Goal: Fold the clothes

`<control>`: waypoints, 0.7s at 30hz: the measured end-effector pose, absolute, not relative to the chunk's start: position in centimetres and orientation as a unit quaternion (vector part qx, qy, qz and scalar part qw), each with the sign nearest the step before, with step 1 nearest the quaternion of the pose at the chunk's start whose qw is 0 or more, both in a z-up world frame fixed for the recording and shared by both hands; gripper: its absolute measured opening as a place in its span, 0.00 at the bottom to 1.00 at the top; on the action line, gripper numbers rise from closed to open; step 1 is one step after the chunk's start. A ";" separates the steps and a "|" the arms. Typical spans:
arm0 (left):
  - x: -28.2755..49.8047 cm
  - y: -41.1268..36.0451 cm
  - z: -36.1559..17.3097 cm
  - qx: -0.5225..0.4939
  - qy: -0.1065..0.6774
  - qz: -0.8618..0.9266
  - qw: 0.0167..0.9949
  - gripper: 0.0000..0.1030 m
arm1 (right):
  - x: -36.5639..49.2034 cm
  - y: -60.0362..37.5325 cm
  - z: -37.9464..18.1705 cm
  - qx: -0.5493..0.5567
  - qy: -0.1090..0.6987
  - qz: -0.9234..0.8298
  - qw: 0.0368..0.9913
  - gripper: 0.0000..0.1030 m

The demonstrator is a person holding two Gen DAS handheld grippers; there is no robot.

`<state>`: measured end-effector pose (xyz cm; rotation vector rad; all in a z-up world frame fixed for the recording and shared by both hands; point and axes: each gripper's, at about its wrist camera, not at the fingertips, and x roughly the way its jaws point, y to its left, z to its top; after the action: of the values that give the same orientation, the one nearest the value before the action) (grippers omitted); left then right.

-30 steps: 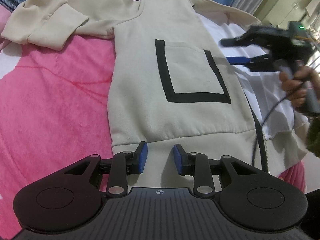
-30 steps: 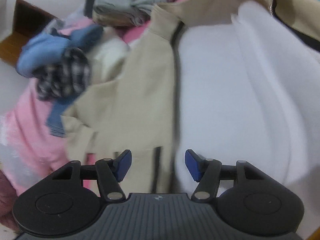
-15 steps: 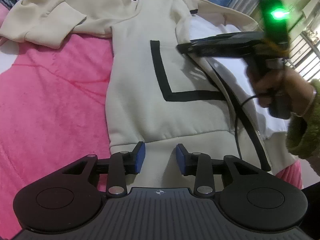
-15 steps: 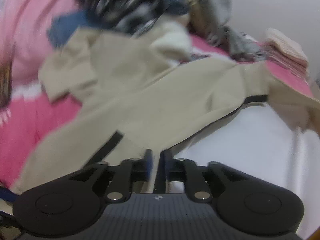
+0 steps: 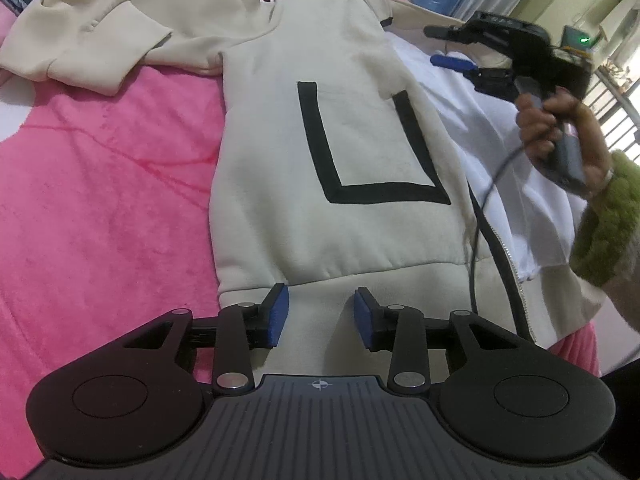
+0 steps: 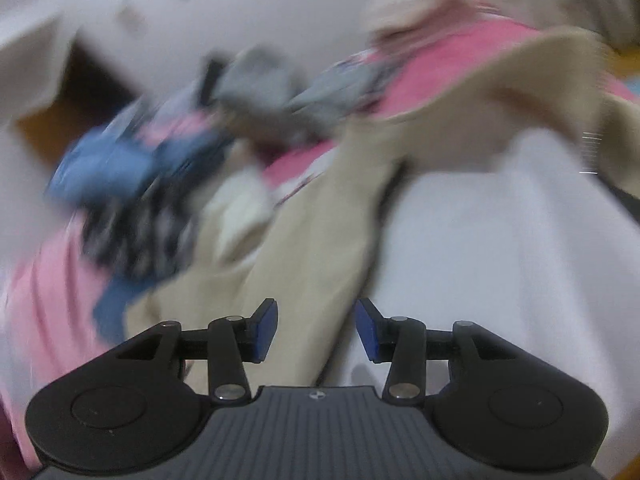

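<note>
Where hem nears camera, beige jacket (image 5: 320,152) lengthwise, collar far

Left tongs (image 5: 320,314) angled down, jaws apart; right tongs (image 6: 316,328) raised, jaws opening, empty.

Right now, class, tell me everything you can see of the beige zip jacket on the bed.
The beige zip jacket looks like soft fleece. It lies flat on a pink blanket, one front panel up, with a black-outlined pocket and a ribbed hem nearest the camera. The other side lies open, showing white lining and a black zipper edge. One sleeve sprawls to the upper left. The left gripper has its pads apart over the hem, not pinching it.
</note>
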<state>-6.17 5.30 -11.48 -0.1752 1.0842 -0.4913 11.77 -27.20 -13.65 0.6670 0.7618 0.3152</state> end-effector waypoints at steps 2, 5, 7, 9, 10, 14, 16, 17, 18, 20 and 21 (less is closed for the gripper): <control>-6.1 5.2 -11.4 -0.080 0.510 -0.232 0.824 0.35 | 12.6 -27.8 -14.5 0.324 0.371 0.131 0.860 0.38; -6.0 5.0 -10.7 -0.066 0.506 -0.235 0.827 0.35 | 13.1 -26.6 -15.0 0.292 0.387 0.146 0.862 0.31; -6.0 4.9 -9.5 -0.045 0.493 -0.238 0.836 0.35 | 13.0 -25.9 -15.0 0.282 0.391 0.160 0.861 0.31; -5.0 5.1 -7.7 -0.048 0.479 -0.246 0.842 0.35 | 12.7 -25.7 -14.8 0.292 0.395 0.171 0.854 0.31; -4.5 5.1 -6.9 -0.050 0.472 -0.250 0.844 0.35 | 12.5 -25.8 -14.7 0.296 0.396 0.175 0.851 0.31; 0.7 3.9 -5.8 -0.082 0.467 -0.293 0.831 0.35 | 10.9 -26.3 -14.0 0.322 0.405 0.218 0.827 0.31; 3.7 2.2 -5.9 -0.091 0.469 -0.322 0.817 0.35 | 9.5 -26.9 -13.3 0.334 0.405 0.243 0.816 0.31; 5.2 0.8 -6.1 -0.093 0.472 -0.327 0.814 0.36 | 8.9 -27.2 -12.9 0.340 0.403 0.252 0.811 0.31; 6.8 -0.6 -6.4 -0.095 0.475 -0.331 0.810 0.36 | 8.1 -27.6 -12.7 0.344 0.400 0.255 0.810 0.31; 9.0 -3.2 -6.9 -0.069 0.469 -0.331 0.816 0.38 | 6.9 -28.8 -12.5 0.355 0.394 0.241 0.813 0.31; 9.3 -4.6 -7.2 -0.041 0.462 -0.334 0.820 0.39 | 6.4 -29.4 -12.6 0.362 0.392 0.230 0.814 0.31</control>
<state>9.35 -4.57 -7.17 -0.0868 0.9838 -0.7111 6.38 -29.44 -12.58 0.7724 0.8368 0.4918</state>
